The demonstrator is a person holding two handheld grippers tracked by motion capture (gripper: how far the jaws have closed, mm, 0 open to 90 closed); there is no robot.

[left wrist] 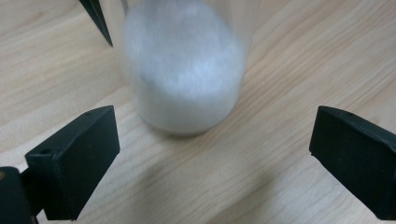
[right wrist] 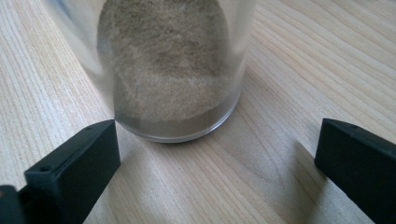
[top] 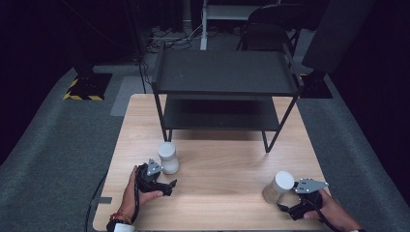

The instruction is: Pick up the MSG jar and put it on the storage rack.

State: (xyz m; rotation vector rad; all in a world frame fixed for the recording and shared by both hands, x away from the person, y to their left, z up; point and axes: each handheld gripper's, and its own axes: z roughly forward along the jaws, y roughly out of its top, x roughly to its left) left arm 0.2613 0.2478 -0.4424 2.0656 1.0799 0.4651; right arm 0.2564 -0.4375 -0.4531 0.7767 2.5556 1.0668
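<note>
Jars first: white-powder jar (top: 168,157) upright on the bench (top: 222,183), left of middle, just beyond the left gripper (top: 167,186); brown-powder jar (top: 278,186) upright near the front right corner, just beside the right gripper (top: 286,209). Both sets of fingers spread wide, pinching nothing; each jar ahead of the tips, not yet between them.

Risk, as a judgement: tall narrow jars on a smooth top, so easily tipped or slid by one finger arriving before the other. Off-centre approach, a low nudge at the base, or closing too early on the rounded clear wall: a likely skid, a topple, maybe a roll toward the bench edge on the right side. Too high a grip near the white lid: possible pivot and slip. Also a black two-tier shelf rack (top: 225,92) standing at the back of the bench, a possible snag for a lifted jar.

From the high view: lids, layout, rack, hands. From the left gripper view: white powder (left wrist: 184,70) filling the jar, base flat on the wood, left finger (left wrist: 74,161) well short of the glass. From the right gripper view: brown powder (right wrist: 168,60) and the thick clear base.
</note>
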